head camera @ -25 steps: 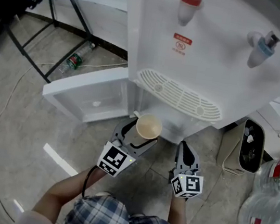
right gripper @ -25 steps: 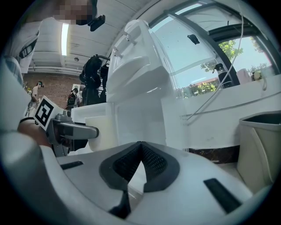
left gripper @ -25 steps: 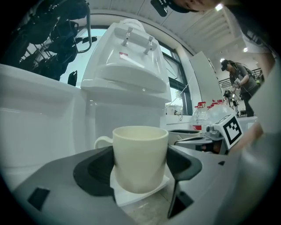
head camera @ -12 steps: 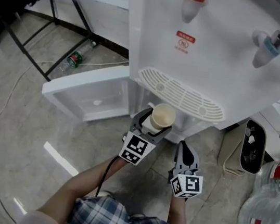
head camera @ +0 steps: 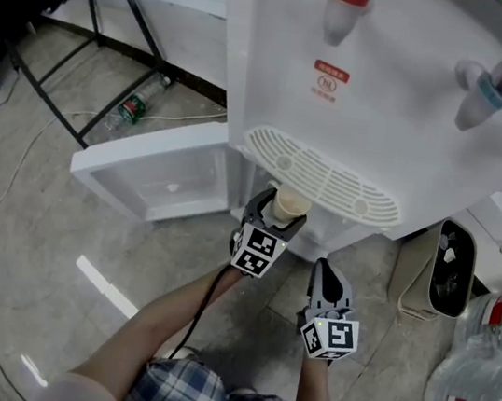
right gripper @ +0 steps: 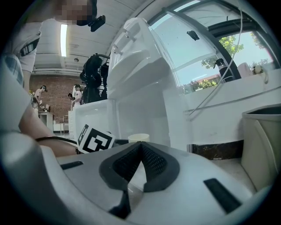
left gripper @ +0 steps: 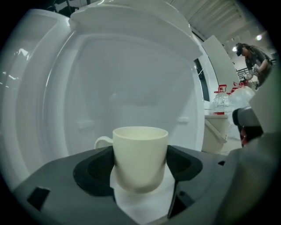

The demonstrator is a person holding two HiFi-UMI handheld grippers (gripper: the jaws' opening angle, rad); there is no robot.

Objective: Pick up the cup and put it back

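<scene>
A cream cup [head camera: 290, 206] with a handle on its left stands upright between the jaws of my left gripper [head camera: 277, 212], which is shut on it just below the white drip tray [head camera: 321, 173] of the water dispenser [head camera: 391, 94]. In the left gripper view the cup [left gripper: 140, 156] fills the middle, with the dispenser's lower recess [left gripper: 131, 88] behind it. My right gripper [head camera: 327, 287] hangs lower and to the right, jaws closed together on nothing [right gripper: 139, 151]. From the right gripper view the cup's rim [right gripper: 138, 137] shows beside the left gripper's marker cube [right gripper: 94, 139].
The dispenser's lower door [head camera: 156, 170] hangs open to the left. A red tap [head camera: 344, 9] and a blue tap [head camera: 484, 90] sit above. A bin [head camera: 449, 264] and water bottles [head camera: 488, 374] stand at the right; a stand's legs [head camera: 116, 41] and a bottle [head camera: 139, 103] lie on the floor at the left.
My left gripper has carried the cup up and to the right, toward the dispenser, until it sits under the drip tray. The right gripper has barely shifted.
</scene>
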